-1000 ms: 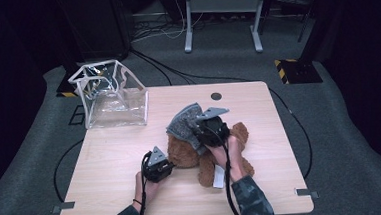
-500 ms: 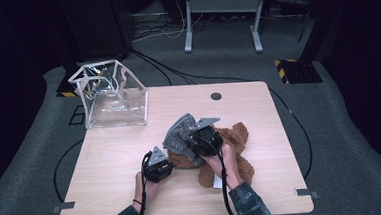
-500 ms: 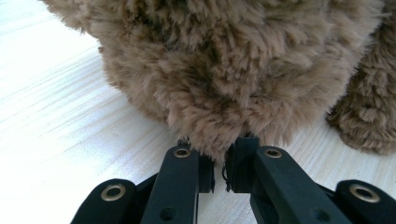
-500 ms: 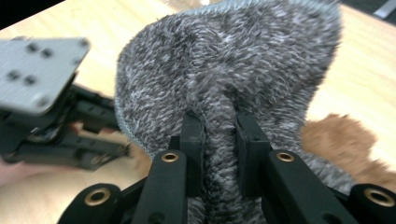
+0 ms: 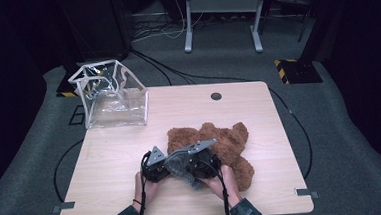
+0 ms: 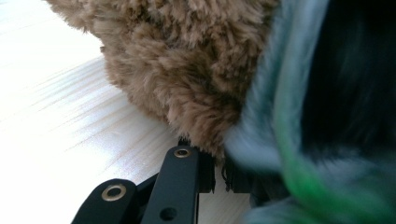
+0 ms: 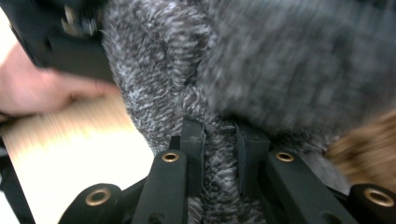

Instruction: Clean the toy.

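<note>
Fingers of the right gripper clamp grey knit fabric, left gripper pinches brown teddy bear, on light wooden table over grey carpet.

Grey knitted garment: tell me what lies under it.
The grey knitted garment drapes over the near edge of the brown plush teddy bear, which lies on the light wooden table. The right gripper pinches a fold. The bear part beneath is hidden.
</note>
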Tool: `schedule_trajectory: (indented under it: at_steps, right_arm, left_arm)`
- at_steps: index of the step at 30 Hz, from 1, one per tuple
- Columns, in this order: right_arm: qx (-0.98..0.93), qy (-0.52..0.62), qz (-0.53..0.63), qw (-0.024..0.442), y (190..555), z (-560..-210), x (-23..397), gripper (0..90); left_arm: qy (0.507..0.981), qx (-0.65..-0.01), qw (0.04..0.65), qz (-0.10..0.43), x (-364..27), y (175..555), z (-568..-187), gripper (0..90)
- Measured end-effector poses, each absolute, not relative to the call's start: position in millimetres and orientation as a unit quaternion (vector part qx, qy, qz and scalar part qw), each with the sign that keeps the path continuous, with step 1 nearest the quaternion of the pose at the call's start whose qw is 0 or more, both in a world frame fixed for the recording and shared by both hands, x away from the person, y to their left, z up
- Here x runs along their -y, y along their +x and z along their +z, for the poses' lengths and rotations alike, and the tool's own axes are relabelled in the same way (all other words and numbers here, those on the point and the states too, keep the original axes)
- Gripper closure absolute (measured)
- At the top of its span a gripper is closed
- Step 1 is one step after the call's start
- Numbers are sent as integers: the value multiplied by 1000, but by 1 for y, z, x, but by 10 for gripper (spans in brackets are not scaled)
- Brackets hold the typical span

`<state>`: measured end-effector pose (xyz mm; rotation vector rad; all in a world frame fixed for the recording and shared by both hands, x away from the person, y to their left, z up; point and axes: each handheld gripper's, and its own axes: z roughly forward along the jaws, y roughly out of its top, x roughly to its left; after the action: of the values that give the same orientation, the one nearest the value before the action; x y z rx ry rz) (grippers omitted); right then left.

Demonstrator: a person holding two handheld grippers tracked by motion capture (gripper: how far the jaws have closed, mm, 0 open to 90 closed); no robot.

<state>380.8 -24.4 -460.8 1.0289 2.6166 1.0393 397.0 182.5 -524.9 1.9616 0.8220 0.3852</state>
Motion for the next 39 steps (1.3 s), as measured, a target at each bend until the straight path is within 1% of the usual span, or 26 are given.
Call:
schedule_trajectory:
  at_steps: [4, 8, 10, 13, 14, 15, 17, 19, 20, 22, 24, 26, 28, 33, 39]
  right_arm:
    - [-873, 346, 341, 49, 380, -472, 25, 766]
    - [-863, 347, 365, 39, 380, -454, 41, 765]
    - [-853, 346, 387, 58, 383, -436, 49, 764]
    - [-838, 356, 402, 98, 390, -407, 57, 763]
    - [-833, 358, 404, 120, 396, -396, 58, 763]
    - [-826, 364, 410, 129, 402, -388, 58, 762]
    - [-819, 371, 407, 162, 416, -377, 55, 762]
    - [-815, 379, 400, 183, 430, -373, 50, 762]
    - [-816, 382, 391, 188, 442, -374, 45, 762]
    - [-820, 395, 377, 171, 458, -382, 35, 762]
    - [-829, 399, 360, 153, 466, -395, 27, 764]
    - [-831, 394, 362, 151, 463, -401, 26, 766]
    - [-823, 403, 372, 148, 456, -399, 28, 766]
    - [-831, 382, 381, 135, 433, -400, 36, 766]
    - [-832, 376, 388, 128, 405, -419, 37, 767]
  left_arm:
    - [800, -335, 472, 157, -182, 397, -525, 835]
    - [797, -340, 477, 148, -184, 397, -525, 836]
    - [800, -334, 475, 152, -184, 397, -524, 836]
    - [799, -339, 475, 147, -183, 396, -524, 837]
    - [799, -339, 475, 148, -183, 396, -525, 837]
    - [799, -339, 475, 147, -183, 396, -525, 837]
    - [798, -340, 476, 145, -183, 396, -525, 837]
    - [796, -342, 477, 148, -182, 396, -525, 837]
    - [798, -340, 476, 145, -183, 396, -525, 837]
    - [794, -343, 478, 150, -182, 396, -525, 837]
    - [799, -337, 474, 156, -183, 397, -525, 838]
    - [800, -338, 472, 153, -182, 396, -525, 838]
    - [796, -341, 476, 153, -180, 395, -525, 838]
    - [796, -341, 476, 154, -180, 395, -525, 838]
    - [799, -338, 472, 156, -180, 395, -525, 838]
